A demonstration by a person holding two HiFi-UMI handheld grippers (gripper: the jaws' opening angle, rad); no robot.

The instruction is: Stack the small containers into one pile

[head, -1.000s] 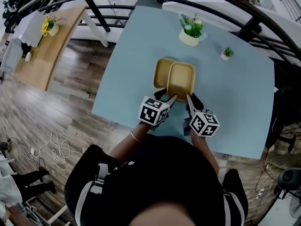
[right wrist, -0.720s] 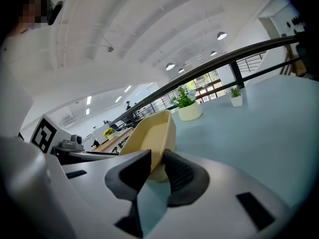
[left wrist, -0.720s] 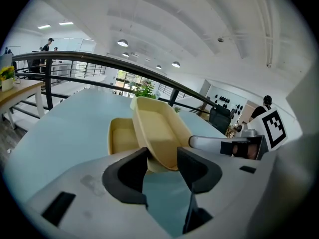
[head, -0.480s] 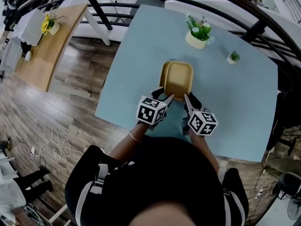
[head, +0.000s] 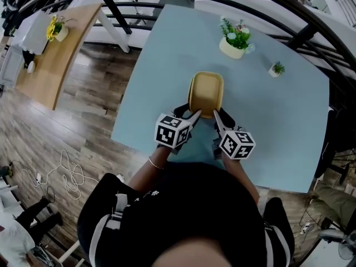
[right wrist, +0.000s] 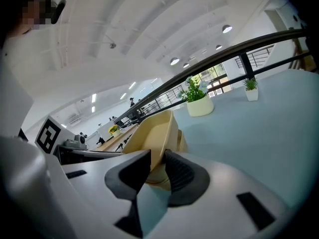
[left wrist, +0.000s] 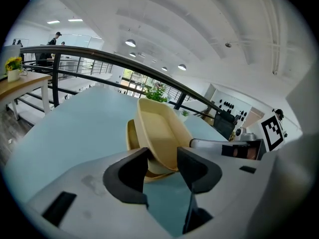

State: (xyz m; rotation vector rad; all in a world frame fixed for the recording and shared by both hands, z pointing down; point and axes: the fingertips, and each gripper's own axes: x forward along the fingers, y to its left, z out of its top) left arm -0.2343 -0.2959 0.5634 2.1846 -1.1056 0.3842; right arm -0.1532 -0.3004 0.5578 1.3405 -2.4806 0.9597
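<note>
Two small yellow containers sit mid-table. The upper container (head: 207,92) (left wrist: 160,131) (right wrist: 149,133) is tilted, nested over the lower container (head: 192,95) (left wrist: 131,136) (right wrist: 182,143), of which only the left rim shows. My right gripper (head: 215,114) (right wrist: 158,166) is shut on the upper container's near wall. At the near left corner, my left gripper (head: 192,114) (left wrist: 163,166) has its jaws drawn in around the lower container's near rim. The upper container's base also fills that gap.
The light blue table (head: 156,65) carries a white pot of flowers (head: 233,42) at the back and a tiny potted plant (head: 276,68) at the back right. A black railing runs behind the table. The table's near edge lies just under both grippers.
The upper container has moved left with my right gripper, from beside the lower one to over it, now covering nearly all of it. Both grippers have shifted slightly left.
</note>
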